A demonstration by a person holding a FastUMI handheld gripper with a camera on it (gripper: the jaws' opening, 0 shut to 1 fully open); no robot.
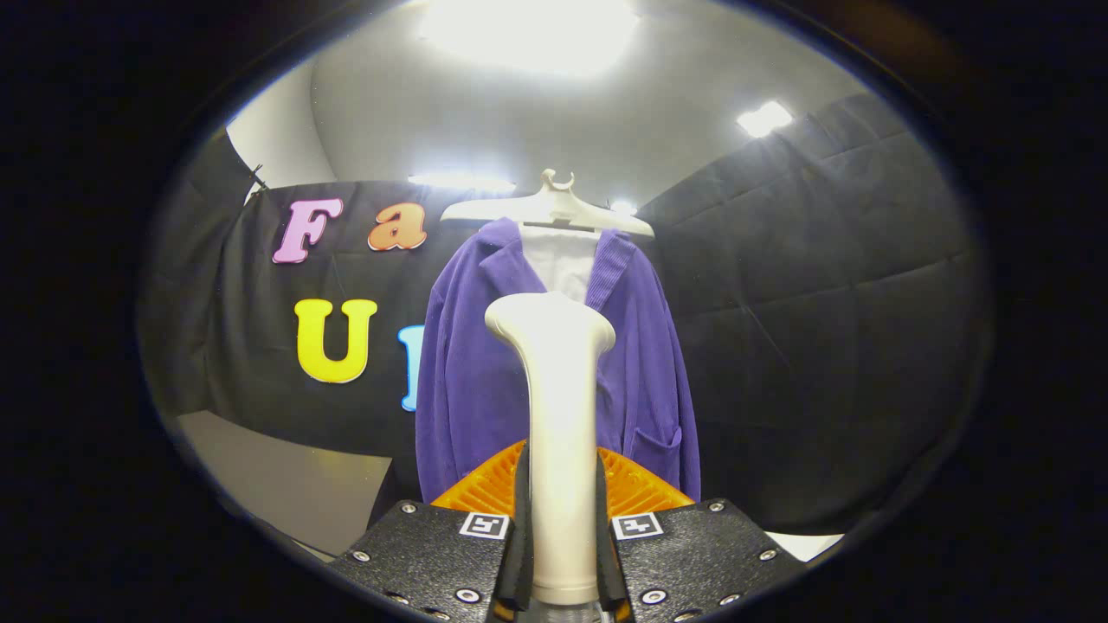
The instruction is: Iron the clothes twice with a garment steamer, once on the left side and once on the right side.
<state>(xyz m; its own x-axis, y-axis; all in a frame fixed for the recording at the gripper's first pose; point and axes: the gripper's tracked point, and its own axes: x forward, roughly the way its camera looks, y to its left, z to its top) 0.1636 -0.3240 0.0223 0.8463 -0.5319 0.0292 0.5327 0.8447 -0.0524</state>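
My jaws are closed on the white handle of the garment steamer (561,415), one finger pressing it from each side, so the gripper (561,519) holds it upright between them. The handle rises from between my fingers and widens into the steamer's rounded head, which sits in front of the purple jacket (485,363) and covers part of its middle. The jacket hangs straight ahead of me, beyond the steamer, on a white hanger (554,208), with a white garment (561,260) showing at its open collar and a patch pocket low on one side. I cannot tell whether the steamer's head touches the cloth. Behind the handle, just above my fingers, a ribbed orange piece (485,489) spreads out to both sides. Bright ceiling lights (528,30) glare above the hanger, and a pale counter (294,484) lies low beside the jacket.
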